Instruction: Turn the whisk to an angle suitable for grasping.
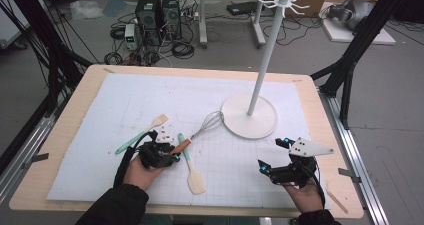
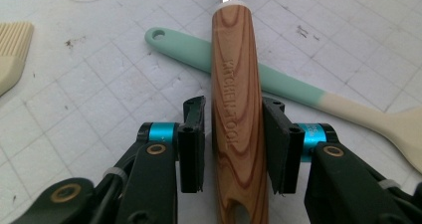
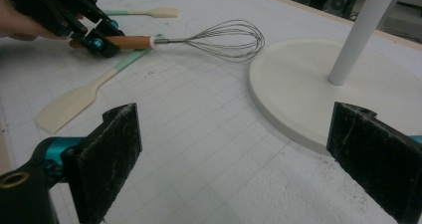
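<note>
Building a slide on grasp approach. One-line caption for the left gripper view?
Left gripper straddles the whisk's wooden handle, narrow gaps at both pads, above a mint-handled spatula.

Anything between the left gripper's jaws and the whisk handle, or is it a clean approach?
Nothing visible is in the way. The left gripper already straddles the wooden whisk handle, one pad on each side with slim gaps. The mint spatula lies under the handle, beyond the pads.

Wooden table (image 1: 65,135) under white gridded mat (image 1: 125,100), stand base (image 1: 249,116), utensils.
</note>
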A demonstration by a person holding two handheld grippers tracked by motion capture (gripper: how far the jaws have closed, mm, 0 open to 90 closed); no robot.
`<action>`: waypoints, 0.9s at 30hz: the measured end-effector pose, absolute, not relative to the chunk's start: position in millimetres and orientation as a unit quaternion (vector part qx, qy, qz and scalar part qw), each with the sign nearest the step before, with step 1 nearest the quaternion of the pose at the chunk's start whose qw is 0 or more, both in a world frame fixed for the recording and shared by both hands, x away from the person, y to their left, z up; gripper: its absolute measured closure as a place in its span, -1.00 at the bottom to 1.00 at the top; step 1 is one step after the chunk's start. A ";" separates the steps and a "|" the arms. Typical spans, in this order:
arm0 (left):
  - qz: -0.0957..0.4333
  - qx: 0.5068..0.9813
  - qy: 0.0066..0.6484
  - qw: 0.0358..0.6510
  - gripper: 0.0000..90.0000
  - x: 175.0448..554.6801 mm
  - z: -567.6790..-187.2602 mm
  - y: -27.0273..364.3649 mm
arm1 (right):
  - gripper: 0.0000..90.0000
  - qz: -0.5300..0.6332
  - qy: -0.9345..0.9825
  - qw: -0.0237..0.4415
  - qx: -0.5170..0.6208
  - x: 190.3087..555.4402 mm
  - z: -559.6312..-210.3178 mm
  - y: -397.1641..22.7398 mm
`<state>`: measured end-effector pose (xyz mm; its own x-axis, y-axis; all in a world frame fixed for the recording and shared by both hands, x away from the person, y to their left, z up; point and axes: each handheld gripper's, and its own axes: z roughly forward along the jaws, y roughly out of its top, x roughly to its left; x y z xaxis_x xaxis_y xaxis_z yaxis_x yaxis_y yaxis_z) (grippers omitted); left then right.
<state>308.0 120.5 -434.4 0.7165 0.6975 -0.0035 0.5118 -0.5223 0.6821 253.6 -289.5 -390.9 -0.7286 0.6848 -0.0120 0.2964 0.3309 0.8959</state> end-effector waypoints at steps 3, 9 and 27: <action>0.130 0.859 0.355 0.345 0.36 310.7 -435.1 119.9 | -0.87 0.488 0.791 0.196 0.312 253.4 -391.0 -288.9; 0.127 0.857 0.357 0.349 0.31 312.9 -435.7 118.2 | -0.87 0.487 0.792 0.196 0.311 253.4 -391.3 -288.6; 0.145 0.867 0.337 0.338 0.52 308.2 -433.6 118.7 | -0.87 0.488 0.792 0.197 0.309 253.3 -391.2 -288.4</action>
<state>308.2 118.7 -433.6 0.7310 0.6820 0.0246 0.4855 -0.5451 0.6835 253.3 -288.4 -391.2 -0.7316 0.6817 -0.0116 0.2968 0.3338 0.8947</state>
